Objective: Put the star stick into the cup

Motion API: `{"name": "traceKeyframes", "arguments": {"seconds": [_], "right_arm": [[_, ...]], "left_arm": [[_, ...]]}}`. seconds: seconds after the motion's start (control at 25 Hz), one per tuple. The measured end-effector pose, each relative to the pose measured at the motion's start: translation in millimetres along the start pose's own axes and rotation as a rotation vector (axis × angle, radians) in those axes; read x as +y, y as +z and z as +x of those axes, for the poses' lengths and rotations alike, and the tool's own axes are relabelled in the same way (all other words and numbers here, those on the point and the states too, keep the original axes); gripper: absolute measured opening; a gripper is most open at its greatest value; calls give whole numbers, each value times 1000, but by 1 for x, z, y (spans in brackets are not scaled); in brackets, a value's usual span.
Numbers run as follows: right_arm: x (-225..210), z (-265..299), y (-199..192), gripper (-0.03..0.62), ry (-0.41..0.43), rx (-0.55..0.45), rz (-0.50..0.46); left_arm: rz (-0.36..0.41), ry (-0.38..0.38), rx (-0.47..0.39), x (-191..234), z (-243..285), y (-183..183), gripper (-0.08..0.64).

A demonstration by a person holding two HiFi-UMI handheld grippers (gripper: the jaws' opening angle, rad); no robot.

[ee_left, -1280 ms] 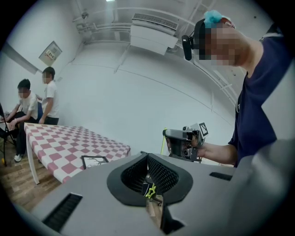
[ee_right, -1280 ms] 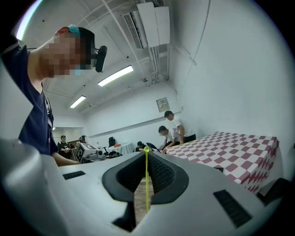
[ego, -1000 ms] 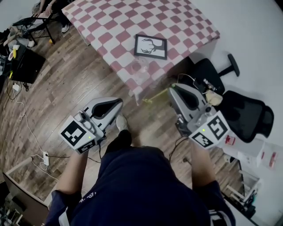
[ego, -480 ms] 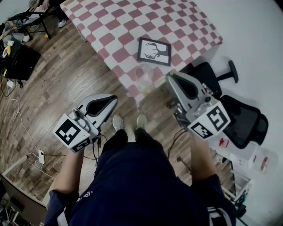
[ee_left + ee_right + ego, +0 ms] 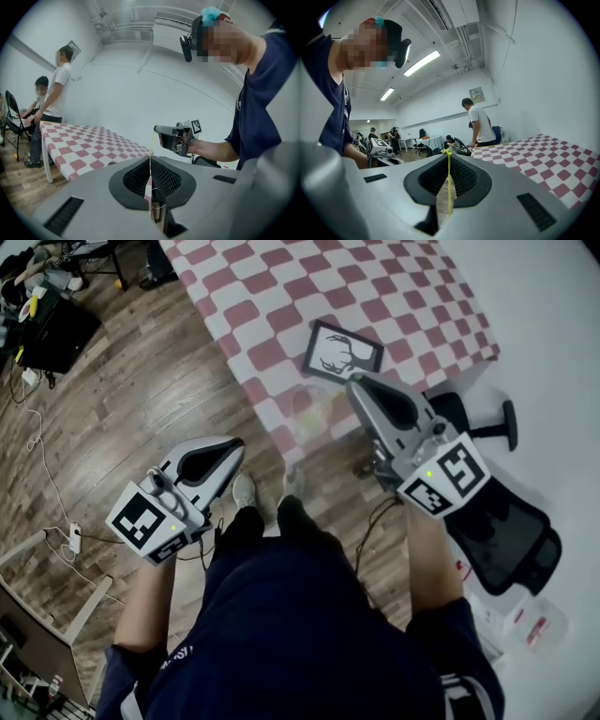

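Observation:
My right gripper [image 5: 361,387] is shut on the thin yellow-green star stick [image 5: 449,185], which stands upright between its jaws with the star [image 5: 448,151] at the tips. It hovers over the near edge of the red-and-white checked table [image 5: 272,296]. The clear cup [image 5: 314,409] stands on that table edge, just left of this gripper. From the left gripper view the right gripper [image 5: 161,133] shows with the stick [image 5: 153,137] hanging from its tip. My left gripper [image 5: 228,444] is lower left, over the wooden floor, its jaws together on nothing. In the head view the stick is too thin to make out.
A framed deer picture [image 5: 343,351] lies on the table beyond the cup. Black office chairs [image 5: 506,531] stand to the right by the white wall. Cables and a power strip [image 5: 70,538] lie on the floor at left. Other people [image 5: 480,124] are by the table's far end.
The person has stepped closer to the table. The right gripper has moved up from beside the table to over its edge next to the cup. The left gripper keeps its place.

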State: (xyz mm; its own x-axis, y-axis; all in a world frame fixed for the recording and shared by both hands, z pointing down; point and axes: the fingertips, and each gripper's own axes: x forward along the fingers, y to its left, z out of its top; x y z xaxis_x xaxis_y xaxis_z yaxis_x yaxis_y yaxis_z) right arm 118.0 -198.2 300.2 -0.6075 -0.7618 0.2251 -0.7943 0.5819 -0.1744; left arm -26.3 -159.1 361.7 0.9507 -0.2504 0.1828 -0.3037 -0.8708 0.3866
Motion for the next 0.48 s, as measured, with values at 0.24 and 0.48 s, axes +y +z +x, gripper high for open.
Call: {"name": "traceKeyframes", "arguments": {"seconds": [0.24, 0.48], "right_arm": [[-28, 17, -24, 26, 103, 66, 1], [-41, 34, -58, 26, 209, 145, 28]], "left_arm": [[-39, 57, 27, 2, 25, -9, 34], [-47, 98, 14, 8, 46, -11, 34]]}}
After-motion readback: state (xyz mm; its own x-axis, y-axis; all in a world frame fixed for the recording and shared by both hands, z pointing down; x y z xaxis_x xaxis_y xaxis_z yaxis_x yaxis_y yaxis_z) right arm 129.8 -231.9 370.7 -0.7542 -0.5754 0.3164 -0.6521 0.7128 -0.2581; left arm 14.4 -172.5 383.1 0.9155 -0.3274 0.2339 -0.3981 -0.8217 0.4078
